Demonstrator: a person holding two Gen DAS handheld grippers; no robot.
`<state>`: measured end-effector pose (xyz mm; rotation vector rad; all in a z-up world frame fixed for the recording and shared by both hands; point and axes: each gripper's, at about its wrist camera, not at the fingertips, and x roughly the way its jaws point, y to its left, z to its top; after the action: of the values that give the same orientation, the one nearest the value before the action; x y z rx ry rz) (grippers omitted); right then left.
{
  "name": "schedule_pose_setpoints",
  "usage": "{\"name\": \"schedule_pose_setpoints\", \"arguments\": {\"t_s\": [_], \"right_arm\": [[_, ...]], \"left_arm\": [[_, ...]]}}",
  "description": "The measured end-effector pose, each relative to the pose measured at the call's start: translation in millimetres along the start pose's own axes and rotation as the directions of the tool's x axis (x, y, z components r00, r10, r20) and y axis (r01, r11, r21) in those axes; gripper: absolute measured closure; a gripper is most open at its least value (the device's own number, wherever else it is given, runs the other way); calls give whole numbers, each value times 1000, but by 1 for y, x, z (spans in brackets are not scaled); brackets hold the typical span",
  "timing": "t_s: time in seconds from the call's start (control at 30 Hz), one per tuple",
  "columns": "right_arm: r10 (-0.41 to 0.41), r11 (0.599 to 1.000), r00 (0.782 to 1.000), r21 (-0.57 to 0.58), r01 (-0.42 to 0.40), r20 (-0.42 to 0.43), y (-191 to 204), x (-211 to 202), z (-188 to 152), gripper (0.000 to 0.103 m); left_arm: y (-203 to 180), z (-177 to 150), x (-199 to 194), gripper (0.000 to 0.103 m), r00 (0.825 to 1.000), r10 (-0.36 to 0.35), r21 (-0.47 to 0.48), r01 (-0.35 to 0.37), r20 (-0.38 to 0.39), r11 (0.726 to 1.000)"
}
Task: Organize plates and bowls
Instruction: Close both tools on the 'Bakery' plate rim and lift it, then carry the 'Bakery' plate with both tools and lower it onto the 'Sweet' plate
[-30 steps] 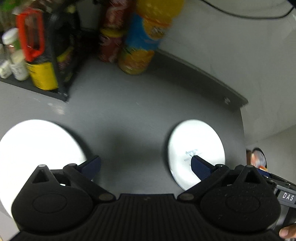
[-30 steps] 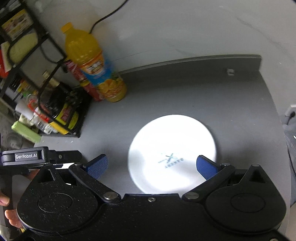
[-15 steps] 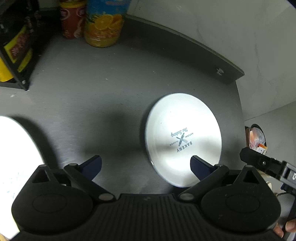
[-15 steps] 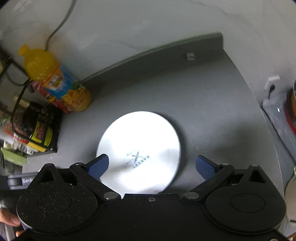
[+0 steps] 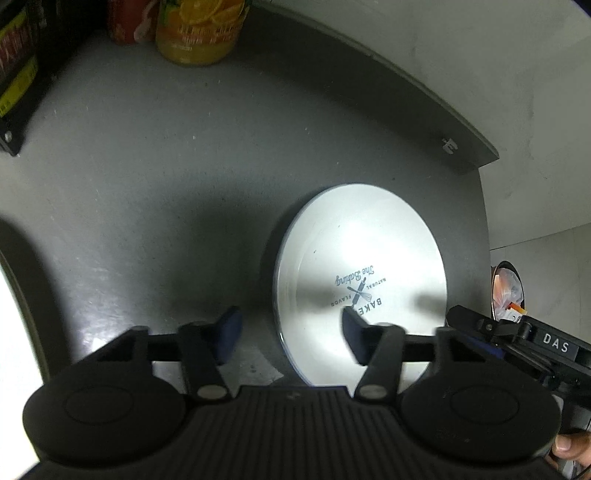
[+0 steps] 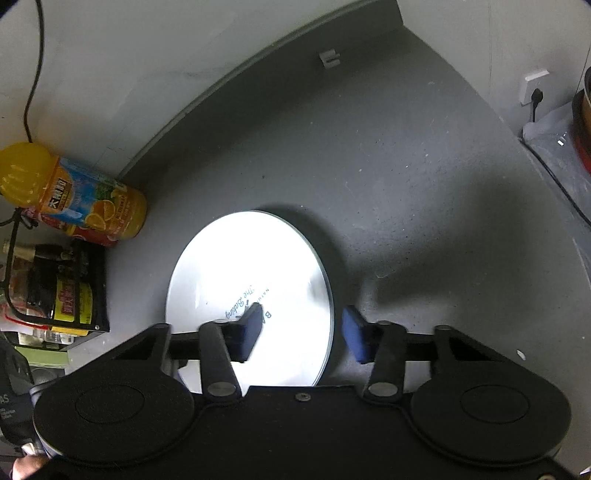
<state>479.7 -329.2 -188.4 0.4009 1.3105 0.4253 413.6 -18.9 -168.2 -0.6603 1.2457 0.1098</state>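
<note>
A white plate [image 5: 360, 284] lies flat on the grey bench [image 5: 155, 166], near its right end. Its print — seen upside down — reads "The Baking", "NATURAL FLAVOR" and "BAKE…", the last word cut off by a pad, around a crossed rolling pin and whisk.

The left gripper [image 5: 291, 330] hovers over the plate's left rim, jaws spread: one blue pad is over bare bench, the other over the plate's printed middle. The right gripper [image 6: 303, 332] straddles the plate's [image 6: 251, 291] right rim, jaws likewise spread, one pad over the print and the other over bare bench. Neither pinches anything.

At the bench's back left stands an orange juice bottle [image 6: 77, 195] with orange slices and Chinese characters on its label, too small to read, a red can [image 5: 127, 22] just beside it. The right gripper's body shows "DAS" [image 5: 556, 347] in the left view.
</note>
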Motion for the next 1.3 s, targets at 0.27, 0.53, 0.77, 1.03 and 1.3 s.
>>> {"name": "schedule_pose_setpoints", "arguments": {"t_s": [0.27, 0.53, 0.77, 1.03, 1.3], "right_arm": [[-33, 999, 998, -10, 33, -46, -3, 19, 6, 76], [-53, 998, 997, -41, 51, -49, 1, 27, 10, 86], [-78, 994, 994, -81, 72, -73, 4, 30, 13, 92], [-16, 995, 1000, -104, 14, -20, 14, 6, 10, 98], [14, 989, 1000, -144, -13, 3, 32, 0, 10, 97]], "left_arm": [[7, -3, 15, 81, 1000, -22, -34, 22, -21, 999], [15, -4, 23, 92, 999, -50, -72, 48, -22, 996], [16, -3, 27, 93, 998, -56, -86, 53, -31, 995], [29, 0, 12, 93, 996, -93, -130, 92, -4, 987], [40, 2, -1, 93, 994, -105, -150, 107, 18, 983]]}}
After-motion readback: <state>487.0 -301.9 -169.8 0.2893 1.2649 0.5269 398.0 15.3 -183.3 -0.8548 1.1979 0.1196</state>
